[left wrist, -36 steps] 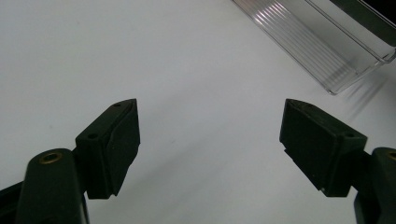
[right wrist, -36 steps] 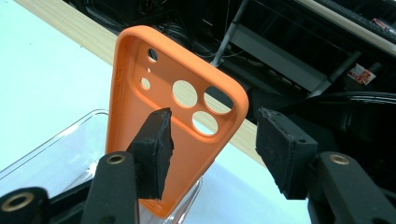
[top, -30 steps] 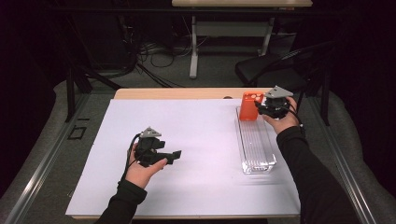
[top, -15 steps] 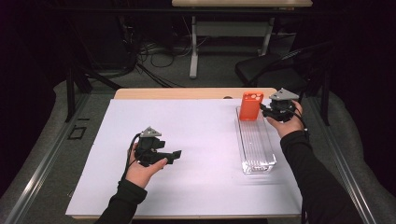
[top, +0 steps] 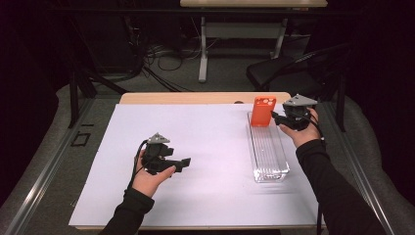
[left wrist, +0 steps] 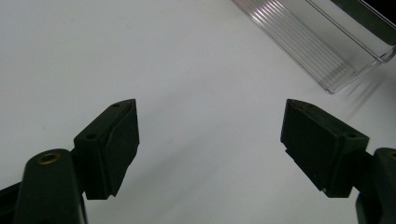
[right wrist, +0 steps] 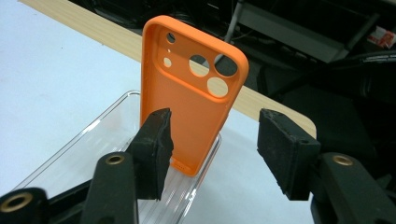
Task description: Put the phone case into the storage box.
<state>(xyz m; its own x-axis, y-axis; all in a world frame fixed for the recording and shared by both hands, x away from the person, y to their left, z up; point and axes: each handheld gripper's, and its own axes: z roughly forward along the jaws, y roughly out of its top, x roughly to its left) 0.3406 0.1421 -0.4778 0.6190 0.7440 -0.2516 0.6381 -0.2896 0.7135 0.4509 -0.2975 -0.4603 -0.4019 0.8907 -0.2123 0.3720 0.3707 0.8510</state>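
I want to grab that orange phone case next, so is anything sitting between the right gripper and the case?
Nothing visible. The right gripper faces the orange phone case, which stands upright at the far end of the clear tray. Its jaws are open, with no object between them and the case.

The orange phone case stands upright on its short bottom edge in the far end of the clear plastic tray, at about 1 o'clock on the table. It is an empty soft shell with a raised camera panel near its top edge; the panel carries several round cut-outs. The tray is a long, narrow, transparent trough with a ribbed floor. It lies flat on the white surface at about 3 o'clock, its long axis running from near to far.
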